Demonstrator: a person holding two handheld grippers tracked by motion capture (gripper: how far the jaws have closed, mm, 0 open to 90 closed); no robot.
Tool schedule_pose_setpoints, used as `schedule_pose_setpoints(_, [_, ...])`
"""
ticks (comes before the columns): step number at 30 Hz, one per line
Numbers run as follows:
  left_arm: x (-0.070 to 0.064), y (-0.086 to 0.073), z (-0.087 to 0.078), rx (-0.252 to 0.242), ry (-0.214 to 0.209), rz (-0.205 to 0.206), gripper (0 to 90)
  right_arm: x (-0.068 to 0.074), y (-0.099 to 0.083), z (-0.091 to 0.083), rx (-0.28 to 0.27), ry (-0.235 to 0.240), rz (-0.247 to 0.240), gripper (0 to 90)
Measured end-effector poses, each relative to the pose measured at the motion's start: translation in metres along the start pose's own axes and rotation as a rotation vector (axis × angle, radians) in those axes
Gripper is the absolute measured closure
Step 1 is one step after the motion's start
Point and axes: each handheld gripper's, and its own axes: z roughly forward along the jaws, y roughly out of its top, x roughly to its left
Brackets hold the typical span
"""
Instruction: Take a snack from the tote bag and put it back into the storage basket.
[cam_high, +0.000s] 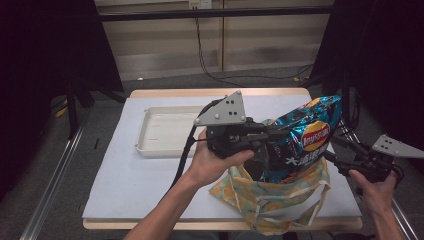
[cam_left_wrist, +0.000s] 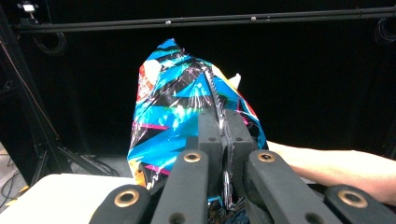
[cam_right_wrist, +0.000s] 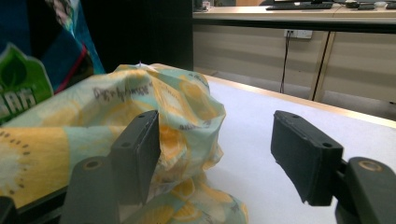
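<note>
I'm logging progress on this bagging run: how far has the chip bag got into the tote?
Partly in. The left gripper is shut on the chip bag at its seam, with the bag's lower end inside the mouth of the yellow fruit-print tote; most of it stands above the cloth. The right gripper is open beside the tote's edge, holding nothing. Left, as I judge it: lower the bag fully and release. The white tray sits empty.

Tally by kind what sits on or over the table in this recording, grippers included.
Shiny blue foil chip bag: 1
Yellow-and-green fruit-print cloth tote bag: 1
Cream rectangular plastic tray: 1
Black two-jaw grippers, left gripper and right gripper: 2
Total: 5
</note>
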Motion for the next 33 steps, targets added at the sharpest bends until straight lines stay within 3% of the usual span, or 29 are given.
schedule_pose_setpoints(5, [0.004,0.007,0.000,-0.019,-0.007,-0.010,88.4,0.001,0.000,0.000,0.000,0.004,-0.001,32.6])
schedule_pose_setpoints(13, [0.003,0.020,0.002,-0.029,-0.008,0.008,88.4,0.000,-0.001,0.001,0.007,0.001,-0.001,32.6])
schedule_pose_setpoints(33, [0.009,0.051,-0.016,-0.099,0.013,0.027,88.4,0.000,0.000,0.000,0.000,0.000,-0.005,32.5])
